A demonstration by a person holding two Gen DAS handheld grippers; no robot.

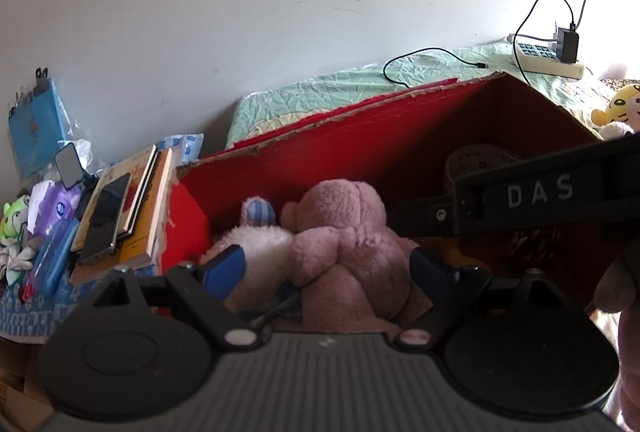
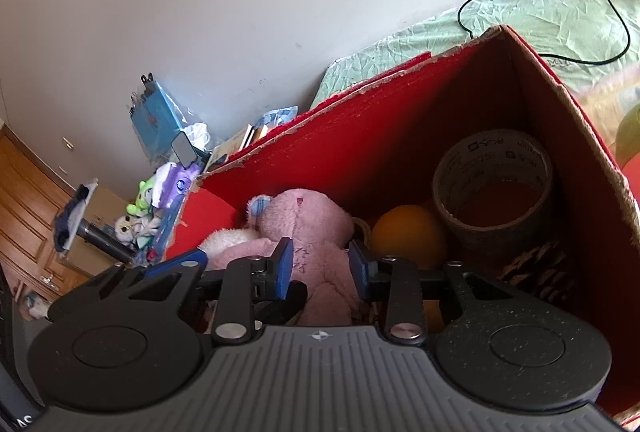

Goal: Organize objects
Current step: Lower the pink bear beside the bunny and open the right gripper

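A red cardboard box (image 1: pixel 344 140) stands on the bed; it also shows in the right wrist view (image 2: pixel 360 128). Inside lie a pink plush toy (image 1: pixel 344 232) (image 2: pixel 308 228), a white plush (image 1: pixel 260 244) (image 2: pixel 224 238), an orange ball (image 2: pixel 408 236) and a roll of tape (image 2: pixel 492 188). My left gripper (image 1: pixel 326 268) is open, its blue fingers either side of the pink plush without pressing it. My right gripper (image 2: pixel 320 268) is open just above the pink plush's lower body. The right gripper's black body (image 1: pixel 520 196) crosses the left wrist view.
A stack of books with a phone on top (image 1: pixel 120 216) sits left of the box, beside small toys (image 1: pixel 12 228) and a blue case. A power strip (image 1: pixel 548 56) with cables lies on the green sheet (image 1: pixel 320 92). A yellow plush (image 1: pixel 624 108) is at right. A wooden door (image 2: pixel 28 216) is far left.
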